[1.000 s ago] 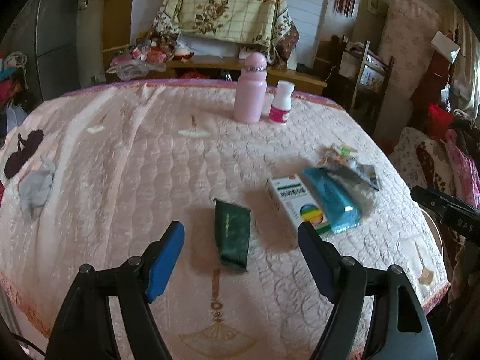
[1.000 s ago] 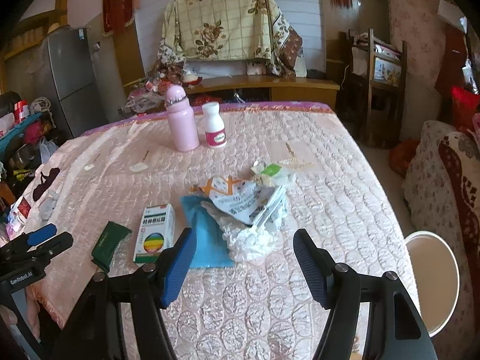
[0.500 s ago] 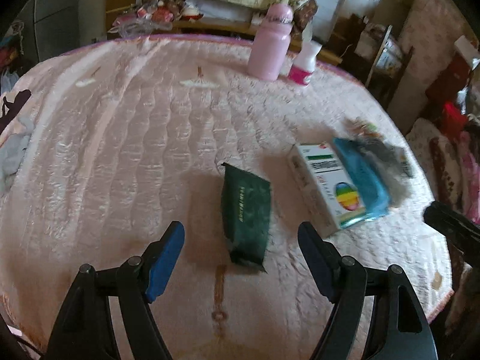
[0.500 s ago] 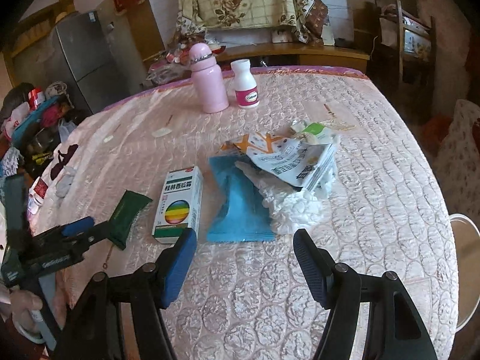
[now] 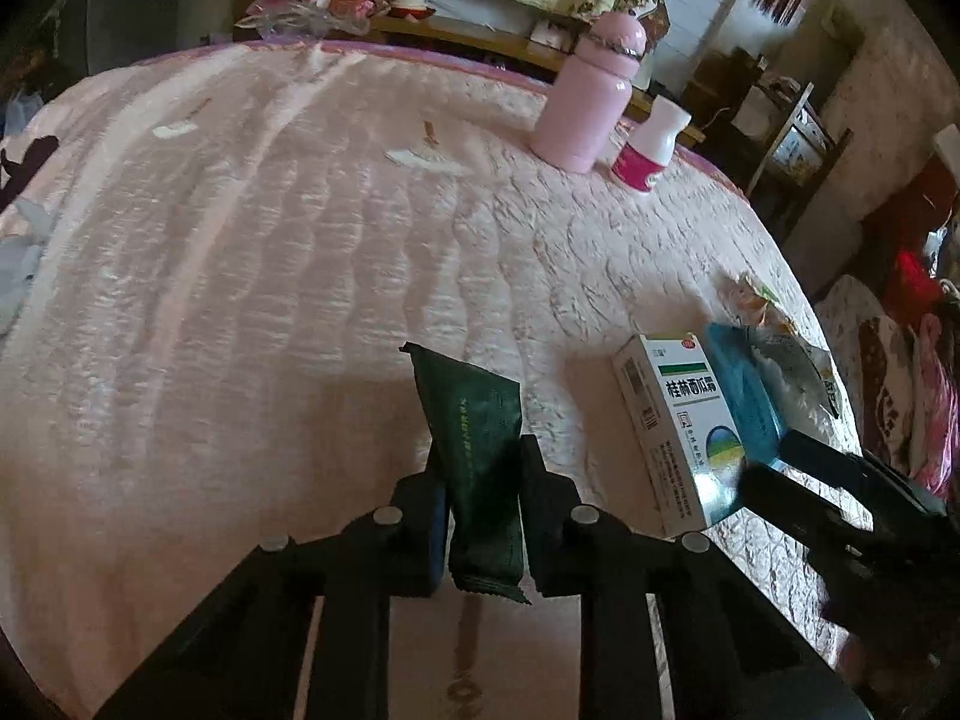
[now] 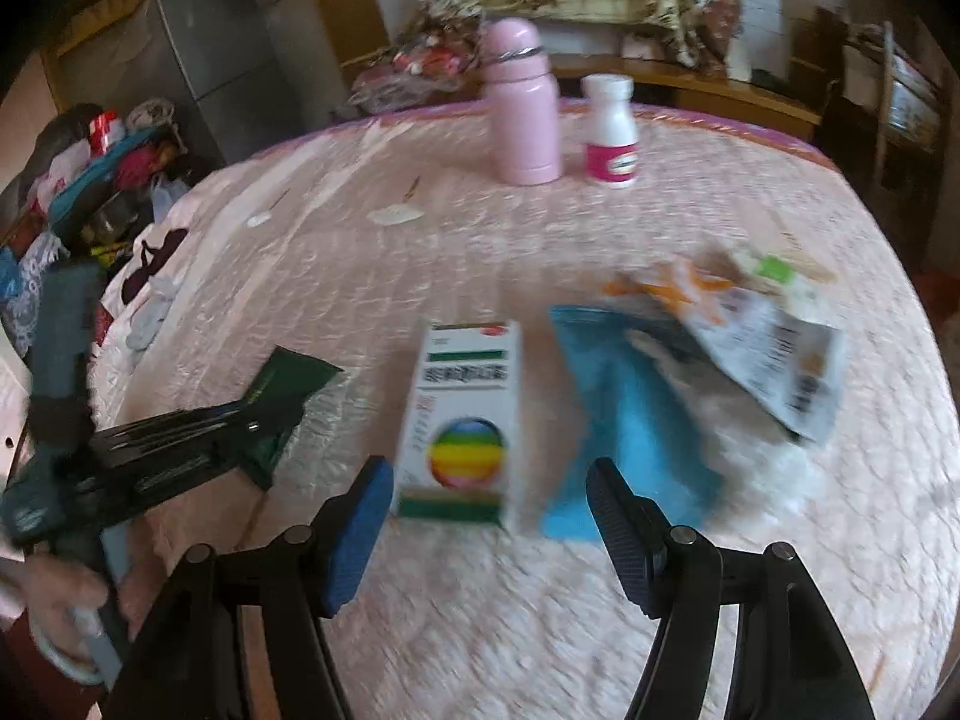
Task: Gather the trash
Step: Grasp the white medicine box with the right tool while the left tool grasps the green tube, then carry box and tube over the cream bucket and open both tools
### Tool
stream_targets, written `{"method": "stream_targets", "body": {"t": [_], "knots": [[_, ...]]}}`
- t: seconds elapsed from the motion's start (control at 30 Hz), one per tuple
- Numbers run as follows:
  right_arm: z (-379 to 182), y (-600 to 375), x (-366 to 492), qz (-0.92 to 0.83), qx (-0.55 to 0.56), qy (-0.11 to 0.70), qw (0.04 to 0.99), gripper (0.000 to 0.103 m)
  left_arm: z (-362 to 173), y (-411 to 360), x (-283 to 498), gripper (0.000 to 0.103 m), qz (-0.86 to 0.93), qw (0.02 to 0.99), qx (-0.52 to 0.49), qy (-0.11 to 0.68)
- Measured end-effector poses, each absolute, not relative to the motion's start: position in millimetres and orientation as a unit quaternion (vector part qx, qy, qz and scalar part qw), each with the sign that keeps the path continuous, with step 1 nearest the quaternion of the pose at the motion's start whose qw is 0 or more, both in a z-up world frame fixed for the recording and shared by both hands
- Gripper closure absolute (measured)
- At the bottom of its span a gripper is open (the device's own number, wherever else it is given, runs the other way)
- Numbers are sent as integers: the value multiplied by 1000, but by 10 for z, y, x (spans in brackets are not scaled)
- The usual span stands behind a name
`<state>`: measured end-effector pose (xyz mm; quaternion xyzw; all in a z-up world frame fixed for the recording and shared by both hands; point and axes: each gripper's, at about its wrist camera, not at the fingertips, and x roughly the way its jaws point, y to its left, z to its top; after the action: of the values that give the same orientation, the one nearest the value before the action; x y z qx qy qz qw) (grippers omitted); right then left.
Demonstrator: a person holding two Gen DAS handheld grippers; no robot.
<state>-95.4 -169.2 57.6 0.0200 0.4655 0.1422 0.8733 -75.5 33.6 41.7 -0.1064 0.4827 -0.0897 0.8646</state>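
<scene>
The left hand-held gripper (image 5: 483,468) has just been closing, and its jaws now pinch the near half of a dark green foil sachet (image 5: 474,438), whose far end angles up off the pink quilted cloth (image 5: 270,276) covering the counter. To the right of it, the right hand-held gripper (image 6: 489,495) stands with jaws wide apart and nothing in them, hovering just short of a white cardboard medicine box (image 6: 465,414) with a rainbow circle and green band, lying flat and closed. Just right of the box, a flat blue plastic pouch (image 6: 630,414) lies touching it. Partly on the pouch's far right side sits a heap of crumpled printed wrappers (image 6: 774,348) with white fluffy material, blurred. At the far side stand a closed pink cylindrical flask (image 6: 522,114) and, just right of it, a capped small white bottle with a magenta label (image 6: 611,132); their contents cannot be seen.
</scene>
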Motion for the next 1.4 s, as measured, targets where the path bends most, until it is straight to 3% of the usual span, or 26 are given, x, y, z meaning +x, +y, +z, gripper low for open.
{"method": "stream_targets", "body": {"t": [0.2,0.27,1.4], "knots": [[270,-1390,-581,130,-4,502,855,34,535,401,-875,81,-83,875,-97,467],[210,-1376,-554,133,0,503,854,47,551,400,-885,81,-83,876,-97,465],[1271,-3042,-2091,49,65,376,923,47,1266,-1398,-1512,81,-188,904,8,384]]}}
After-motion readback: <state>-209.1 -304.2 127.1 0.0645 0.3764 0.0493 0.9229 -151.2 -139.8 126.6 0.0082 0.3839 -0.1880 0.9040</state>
